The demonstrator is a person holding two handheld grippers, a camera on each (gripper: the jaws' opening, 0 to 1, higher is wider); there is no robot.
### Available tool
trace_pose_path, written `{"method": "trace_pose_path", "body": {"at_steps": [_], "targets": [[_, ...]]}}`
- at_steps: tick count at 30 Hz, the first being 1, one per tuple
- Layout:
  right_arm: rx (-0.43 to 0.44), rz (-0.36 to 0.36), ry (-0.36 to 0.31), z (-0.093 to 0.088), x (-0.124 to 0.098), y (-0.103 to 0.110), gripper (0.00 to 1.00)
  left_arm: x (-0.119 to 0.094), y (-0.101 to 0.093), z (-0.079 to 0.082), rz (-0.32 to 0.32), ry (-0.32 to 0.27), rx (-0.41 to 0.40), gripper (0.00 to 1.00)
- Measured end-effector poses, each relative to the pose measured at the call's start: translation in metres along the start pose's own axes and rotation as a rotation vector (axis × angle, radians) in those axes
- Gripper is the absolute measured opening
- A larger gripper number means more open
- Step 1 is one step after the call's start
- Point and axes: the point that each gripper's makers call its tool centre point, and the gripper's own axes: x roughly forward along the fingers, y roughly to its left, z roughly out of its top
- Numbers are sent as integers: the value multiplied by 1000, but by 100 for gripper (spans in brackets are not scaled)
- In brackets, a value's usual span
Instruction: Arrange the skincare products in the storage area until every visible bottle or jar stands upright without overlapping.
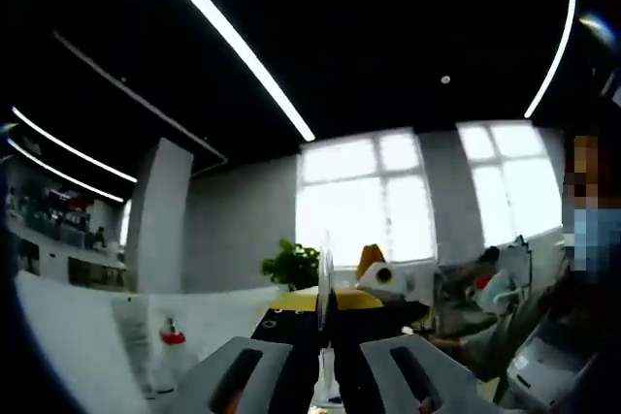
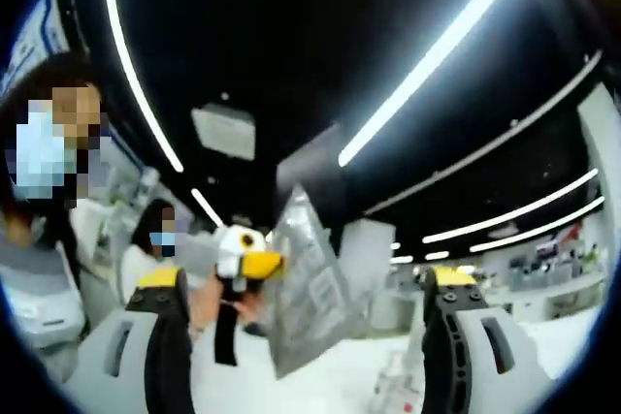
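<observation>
Between your left gripper jaws, clamped near its bottom edge, a thin clear packet stands edge-on above the white table. It looks light, floppy, slippery. Your right gripper gapes, holding nothing.

Legible text — none from where I sit. Item: clear plastic pouch, at the centre of the right gripper view, carries faint pale marks I cannot resolve into letters. Item: bottle with a red collar, at 7 o'clock in the left gripper view — any label is too blurred for me to read.
</observation>
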Motion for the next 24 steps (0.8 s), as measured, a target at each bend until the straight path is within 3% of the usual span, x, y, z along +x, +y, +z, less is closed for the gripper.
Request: {"method": "trace_pose_path", "body": {"at_steps": [3, 5, 7, 8, 9, 11, 13, 15, 19, 24], "targets": [[100, 20, 5, -1, 1, -1, 100, 9, 3, 1, -17, -12, -40, 1], [109, 20, 13, 2, -3, -5, 97, 16, 6, -1, -28, -12, -57, 1], [94, -5, 15, 3, -10, -8, 74, 22, 11, -2, -31, -14, -72, 1], [77, -42, 18, 3, -15, -15, 58, 25, 13, -3, -39, -19, -78, 1], [64, -87, 18, 3, -20, -22, 35, 27, 13, -4, -43, -21, -81, 1], [59, -95, 21, 0, -27, -23, 3, 34, 14, -7, -64, -24, -114, 1], [69, -71, 5, 2, -31, -22, 2, 38, 13, -10, -82, -36, -132, 1], [66, -77, 20, 3, -34, -23, 1, 42, 14, -11, -99, -52, -78, 2], [-113, -108, 53, 9, -42, -29, 1, 45, 15, -14, -88, -86, -48, 7], [-255, -171, 73, 15, -48, -34, 1, 41, 26, -27, -48, -104, -22, 38]]}}
